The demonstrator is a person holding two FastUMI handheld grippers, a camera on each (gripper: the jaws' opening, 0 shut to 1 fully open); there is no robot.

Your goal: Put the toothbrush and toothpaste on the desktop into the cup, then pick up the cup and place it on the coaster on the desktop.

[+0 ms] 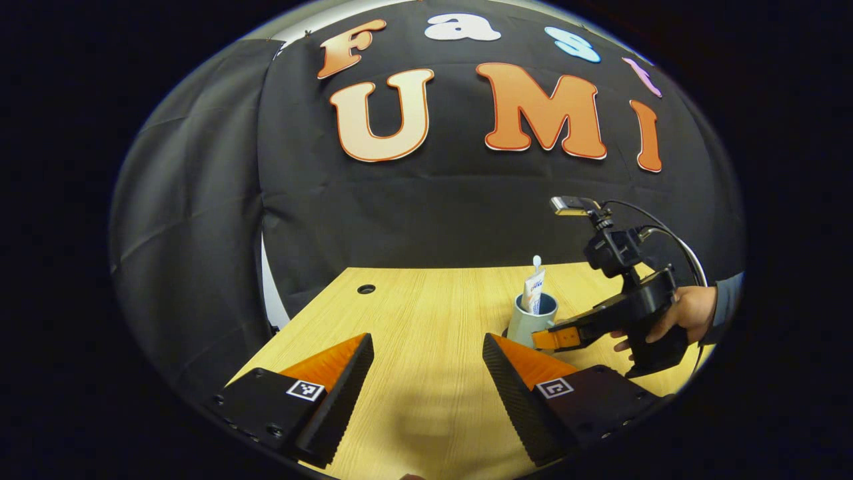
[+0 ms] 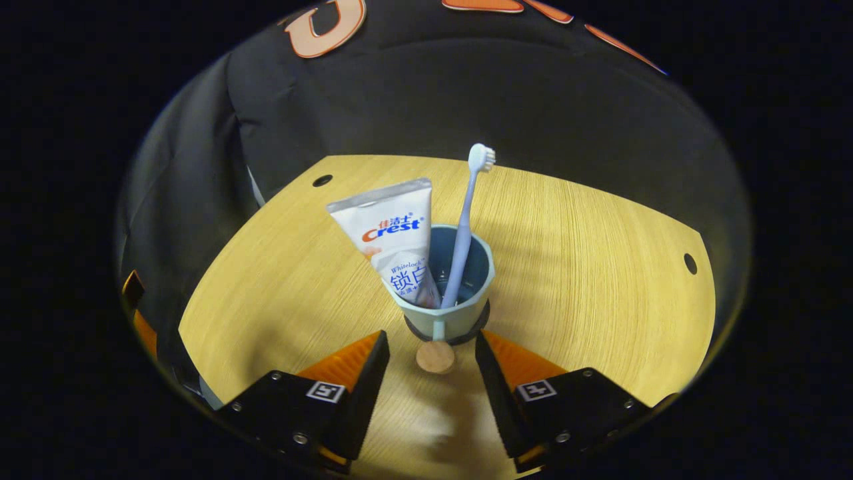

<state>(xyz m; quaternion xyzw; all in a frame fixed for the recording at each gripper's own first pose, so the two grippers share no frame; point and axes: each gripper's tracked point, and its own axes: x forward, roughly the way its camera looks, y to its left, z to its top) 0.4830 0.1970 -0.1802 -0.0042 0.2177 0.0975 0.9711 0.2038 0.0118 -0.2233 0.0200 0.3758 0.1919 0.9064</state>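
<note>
Now, cup (image 2: 448,293): on dark coaster (image 2: 476,328); toothbrush (image 2: 466,227), toothpaste tube (image 2: 393,240) inside.
Right gripper (image 2: 426,373): jaws open, empty; back straight off the cup.
Left gripper (image 1: 426,373): jaws open, idle.

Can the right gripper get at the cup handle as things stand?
Probably yes. The right gripper is open, the cup sits just ahead on its coaster, and its handle faces the gap between the fingers, with nothing between.
</note>
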